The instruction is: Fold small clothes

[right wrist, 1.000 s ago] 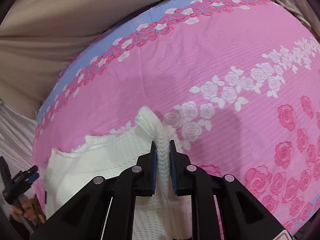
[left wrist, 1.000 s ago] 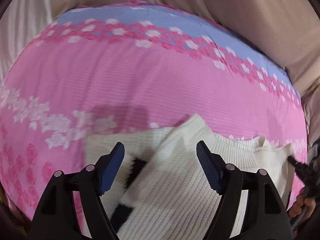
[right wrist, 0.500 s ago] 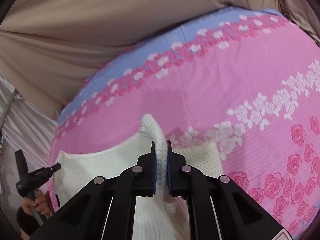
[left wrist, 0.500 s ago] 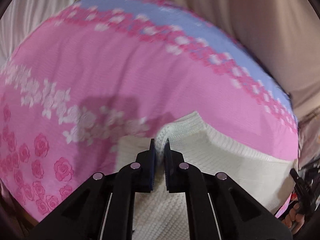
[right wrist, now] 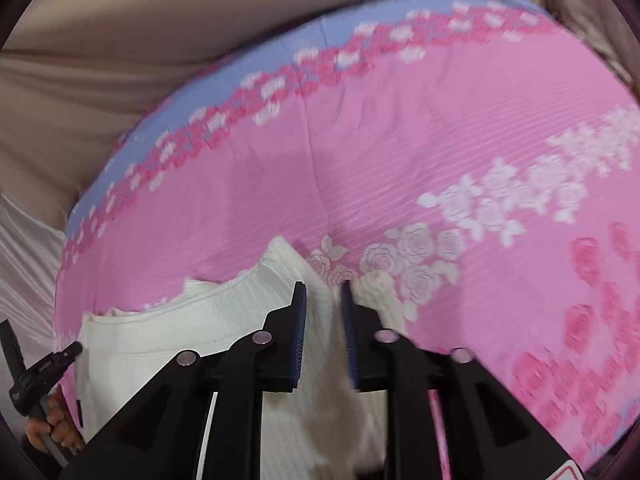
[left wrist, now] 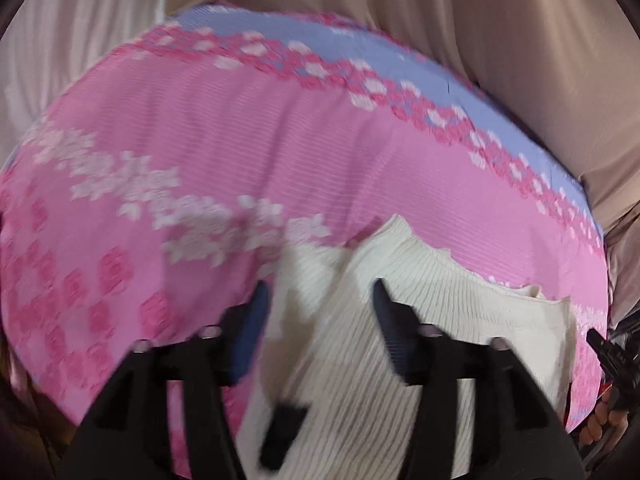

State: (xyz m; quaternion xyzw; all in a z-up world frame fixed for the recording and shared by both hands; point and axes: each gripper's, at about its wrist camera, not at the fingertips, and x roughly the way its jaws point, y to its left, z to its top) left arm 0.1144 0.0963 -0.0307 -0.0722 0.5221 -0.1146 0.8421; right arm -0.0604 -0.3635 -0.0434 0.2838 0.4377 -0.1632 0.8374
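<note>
A small cream knit sweater (left wrist: 432,320) with black patches lies on the pink floral bedspread (left wrist: 240,140) near its front edge. It also shows in the right wrist view (right wrist: 224,320). My left gripper (left wrist: 320,300) is open just above the sweater's folded sleeve, holding nothing. My right gripper (right wrist: 323,300) has its jaws parted a little, with a fold of the sweater lying loose between them. The frames are blurred by motion.
The bedspread has a blue band (left wrist: 380,56) along its far edge and beige curtains (left wrist: 480,20) behind it. The bedspread (right wrist: 440,140) fills the right wrist view too. A hand holding the other gripper's handle (right wrist: 36,380) shows at the lower left there.
My left gripper was shut on the sweater half a second ago and has opened and let it go. My right gripper has loosened from its tight grip on the fold.
</note>
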